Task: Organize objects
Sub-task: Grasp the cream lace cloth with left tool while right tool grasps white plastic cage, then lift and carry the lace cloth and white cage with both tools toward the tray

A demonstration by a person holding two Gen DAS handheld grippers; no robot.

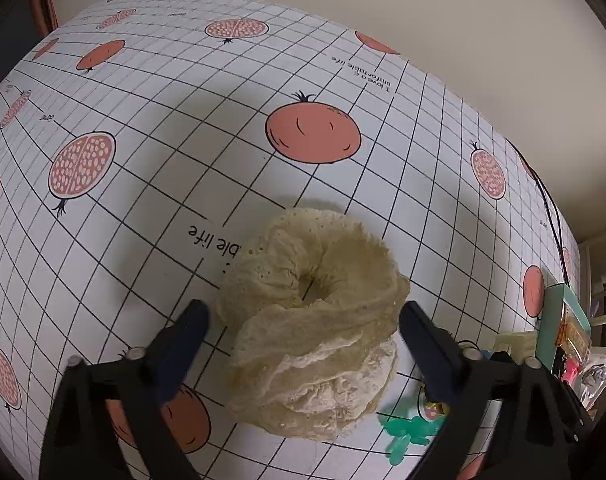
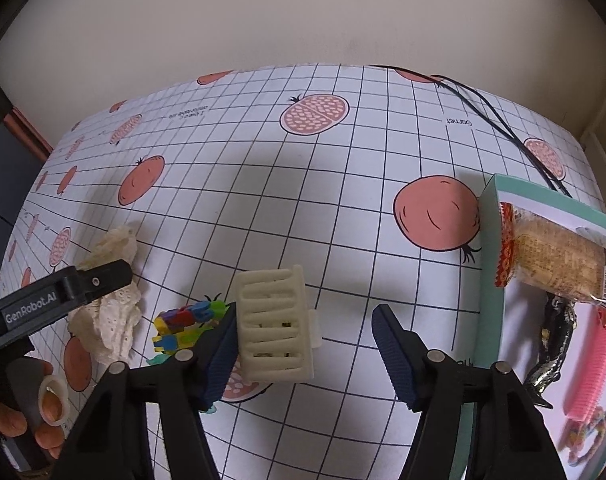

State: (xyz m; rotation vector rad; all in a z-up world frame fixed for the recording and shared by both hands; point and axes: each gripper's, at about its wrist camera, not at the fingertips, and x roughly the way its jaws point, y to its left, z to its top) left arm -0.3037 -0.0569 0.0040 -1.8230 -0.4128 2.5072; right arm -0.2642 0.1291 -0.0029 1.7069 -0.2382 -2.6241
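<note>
A table covered by a white grid-patterned cloth [image 2: 303, 208] printed with pomegranates carries everything. On it lie a cream lace scrunchie [image 1: 315, 320], a green plastic clip [image 1: 407, 432] just beside it, a small multicoloured block toy [image 2: 187, 320], and a cream slatted plastic piece [image 2: 277, 324]. A teal-rimmed tray [image 2: 488, 264] sits at the right edge of the table, near the slatted piece. Thin black cables [image 2: 499, 120] trail across the far right corner of the cloth.
</note>
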